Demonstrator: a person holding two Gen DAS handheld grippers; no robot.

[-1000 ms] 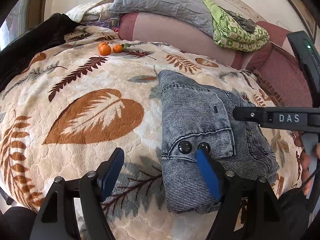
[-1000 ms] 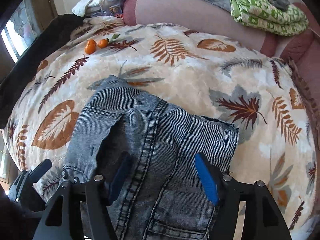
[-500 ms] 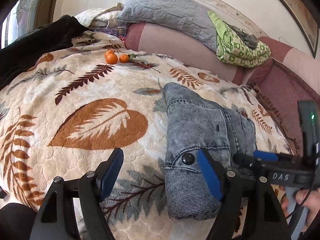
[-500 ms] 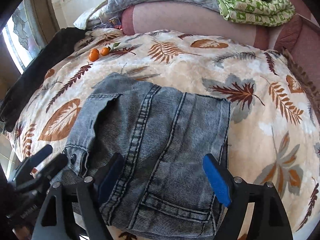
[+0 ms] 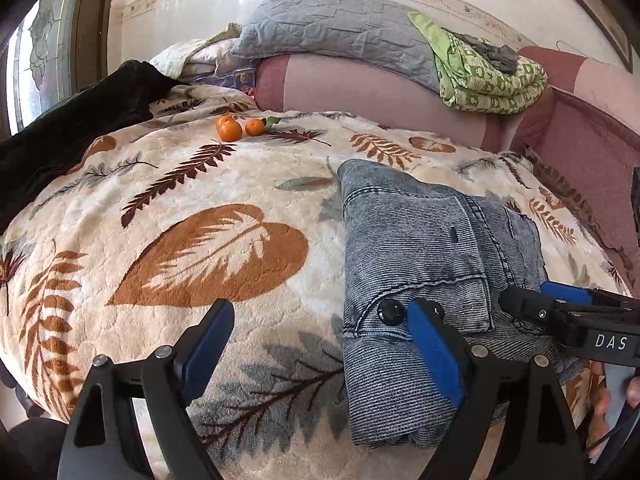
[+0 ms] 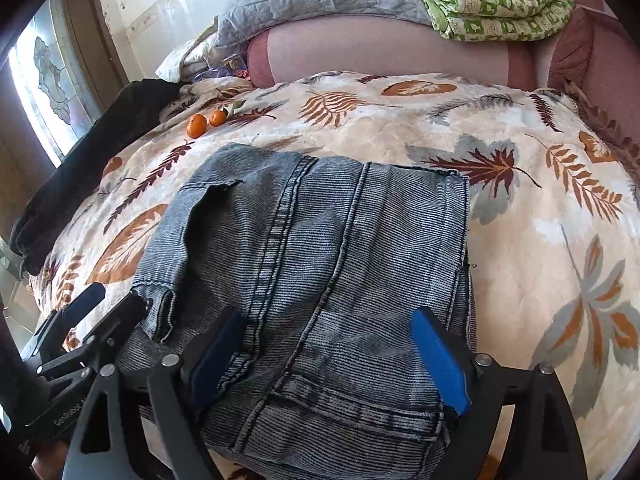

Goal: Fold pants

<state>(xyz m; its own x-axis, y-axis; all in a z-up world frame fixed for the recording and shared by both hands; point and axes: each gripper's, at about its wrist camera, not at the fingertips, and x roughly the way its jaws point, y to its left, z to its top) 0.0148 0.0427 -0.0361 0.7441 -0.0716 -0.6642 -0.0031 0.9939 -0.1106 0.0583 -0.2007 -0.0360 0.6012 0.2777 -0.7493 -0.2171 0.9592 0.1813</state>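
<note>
Both hand-held grippers hovered with jaws spread wide and nothing between them: the left gripper (image 5: 320, 354) hung low over the leaf-print blanket (image 5: 208, 248), its right finger (image 5: 434, 354) overlapping the near-left edge of the folded grey denim pants (image 5: 420, 248), while the right gripper (image 6: 332, 360) pointed forward above the bundle's near end (its own blue pads (image 6: 440, 360) straddling the seams). The pants (image 6: 320, 248) lay folded into a compact rectangle on the bed's right half, two dark buttons (image 5: 390, 312) showing. Two oranges (image 5: 236, 128) sat well apart, near the pink bolster (image 5: 360, 92).
</note>
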